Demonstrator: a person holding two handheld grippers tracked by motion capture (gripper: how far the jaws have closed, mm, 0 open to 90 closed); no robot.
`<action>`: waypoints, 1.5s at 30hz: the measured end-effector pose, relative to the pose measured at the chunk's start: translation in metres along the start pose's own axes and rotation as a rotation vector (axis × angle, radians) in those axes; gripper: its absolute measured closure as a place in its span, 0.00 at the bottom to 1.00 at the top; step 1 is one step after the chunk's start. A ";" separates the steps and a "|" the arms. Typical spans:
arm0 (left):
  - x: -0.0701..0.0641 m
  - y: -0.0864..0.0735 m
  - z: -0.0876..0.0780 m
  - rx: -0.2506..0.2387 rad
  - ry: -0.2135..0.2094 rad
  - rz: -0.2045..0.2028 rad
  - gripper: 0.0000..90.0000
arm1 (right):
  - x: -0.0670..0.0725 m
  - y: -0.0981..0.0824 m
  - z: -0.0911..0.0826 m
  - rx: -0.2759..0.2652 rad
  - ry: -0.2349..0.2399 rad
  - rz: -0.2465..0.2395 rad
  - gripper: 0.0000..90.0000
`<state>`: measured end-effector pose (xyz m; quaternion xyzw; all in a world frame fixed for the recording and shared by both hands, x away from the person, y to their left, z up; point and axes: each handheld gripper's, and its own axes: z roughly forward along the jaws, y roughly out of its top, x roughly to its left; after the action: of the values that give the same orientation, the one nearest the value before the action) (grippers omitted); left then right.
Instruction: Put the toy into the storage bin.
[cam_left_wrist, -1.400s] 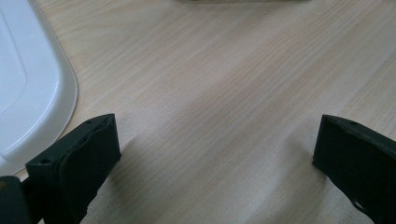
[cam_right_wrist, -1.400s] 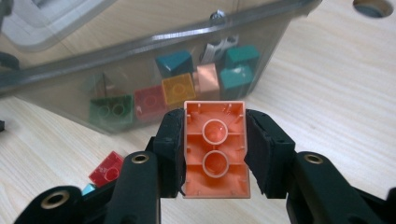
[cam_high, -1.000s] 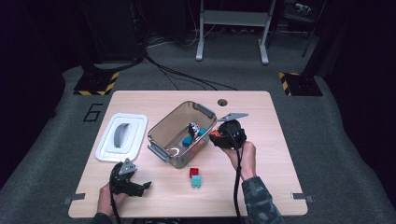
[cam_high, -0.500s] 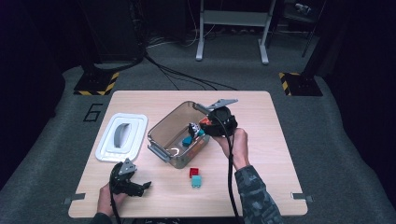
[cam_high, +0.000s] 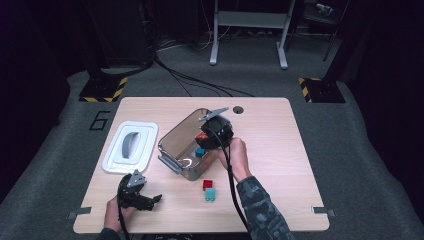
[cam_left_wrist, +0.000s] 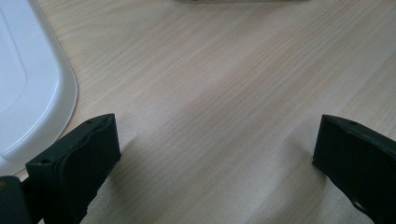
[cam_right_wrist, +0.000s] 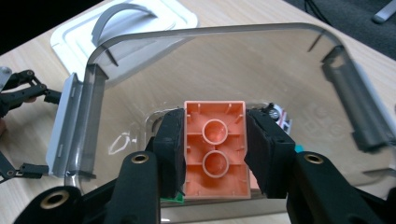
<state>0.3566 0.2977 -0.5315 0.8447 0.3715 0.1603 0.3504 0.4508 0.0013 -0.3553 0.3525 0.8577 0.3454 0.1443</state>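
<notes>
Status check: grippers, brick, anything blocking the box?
Right gripper shut on orange plastic brick, over clear plastic box. Left gripper open on wooden table. Teal block inside the box; drop path clear.

high view – above, looking forward-down | gripper views – close, along jaws | shared: white lid (cam_high: 130, 146)

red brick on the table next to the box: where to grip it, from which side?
Take the red brick from straight above, across its two free sides. The teal brick sits tight against its near side, and the clear box stands just beyond it. The left tool is open and free; the right tool holds an orange brick.
</notes>
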 end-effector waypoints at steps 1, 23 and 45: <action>0.000 0.000 0.000 0.000 0.001 0.001 0.00 | 0.002 0.000 0.003 -0.001 0.003 -0.008 0.65; 0.000 0.000 0.000 0.000 -0.001 -0.002 0.00 | 0.035 0.004 0.036 0.060 0.071 -0.056 0.65; 0.000 0.000 0.000 0.001 0.002 0.003 0.00 | 0.023 -0.009 0.013 0.022 0.077 -0.011 0.28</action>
<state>0.3567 0.2978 -0.5313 0.8453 0.3705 0.1615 0.3495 0.4364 0.0190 -0.3708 0.3360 0.8681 0.3487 0.1092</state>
